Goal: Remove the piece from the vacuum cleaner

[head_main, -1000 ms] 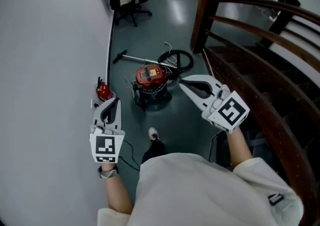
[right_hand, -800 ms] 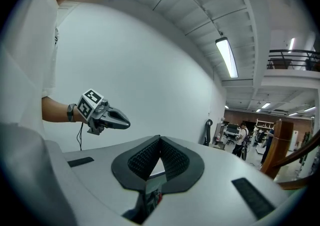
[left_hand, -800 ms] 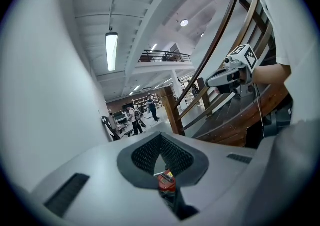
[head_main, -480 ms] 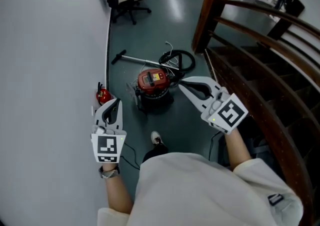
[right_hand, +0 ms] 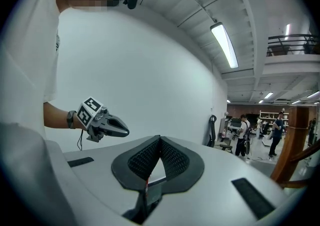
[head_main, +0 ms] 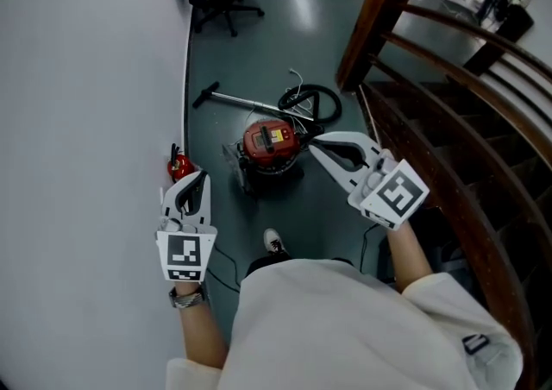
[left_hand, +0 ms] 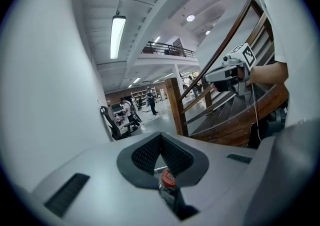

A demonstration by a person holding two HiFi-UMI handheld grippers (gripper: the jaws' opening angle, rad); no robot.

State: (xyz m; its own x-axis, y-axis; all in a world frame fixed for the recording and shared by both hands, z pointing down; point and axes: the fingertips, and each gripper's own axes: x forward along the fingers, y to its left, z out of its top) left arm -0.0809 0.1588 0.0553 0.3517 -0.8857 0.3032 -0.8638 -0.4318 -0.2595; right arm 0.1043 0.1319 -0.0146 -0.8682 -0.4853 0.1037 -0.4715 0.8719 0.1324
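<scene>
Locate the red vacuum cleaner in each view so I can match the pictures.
Head view: vacuum cleaner at picture centre.
Left gripper view: low centre, small, its red top showing.
Right gripper view: cannot tell; only a red sliver shows low centre.
Shared landmark: the wooden post, visible in all three.

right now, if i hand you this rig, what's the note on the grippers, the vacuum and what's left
Left gripper: jaws shut, empty, near the wall.
Right gripper: jaws shut, empty, beside the stair rail.
Vacuum cleaner: on the floor ahead, hose and wand behind it, neither gripper touching it.
Done: nothing taken off. Left: reach it and do the whole removal.
</scene>
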